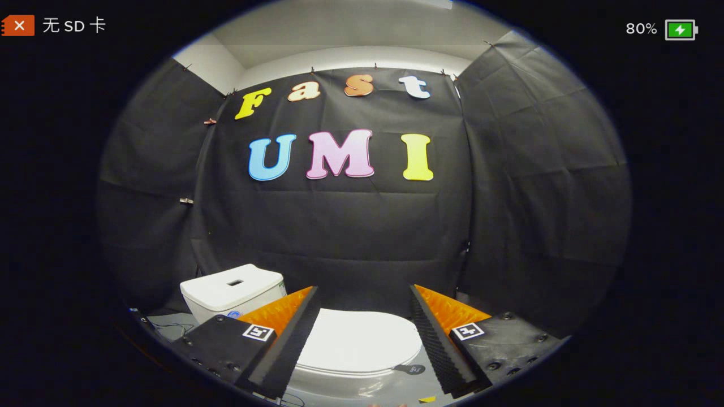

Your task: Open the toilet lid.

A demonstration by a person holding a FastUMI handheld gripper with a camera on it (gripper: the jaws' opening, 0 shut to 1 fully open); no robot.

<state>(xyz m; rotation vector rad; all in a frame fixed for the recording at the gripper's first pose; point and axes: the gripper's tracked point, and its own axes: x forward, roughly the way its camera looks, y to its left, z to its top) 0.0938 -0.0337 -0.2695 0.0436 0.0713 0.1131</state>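
A white toilet stands low ahead of me, its lid lying flat and closed over the bowl. Its white tank sits to the left behind the lid, with a slot in its top. My gripper is open: the two orange-and-black fingers are spread wide, hovering above the lid with the lid seen between them. Nothing is held. A small dark tab lies at the lid's right front rim, close to the right finger.
Black cloth walls close the booth behind and on both sides of the toilet. A grey floor with a thin cable shows left of the tank. The toilet's grey base rim shows below the lid.
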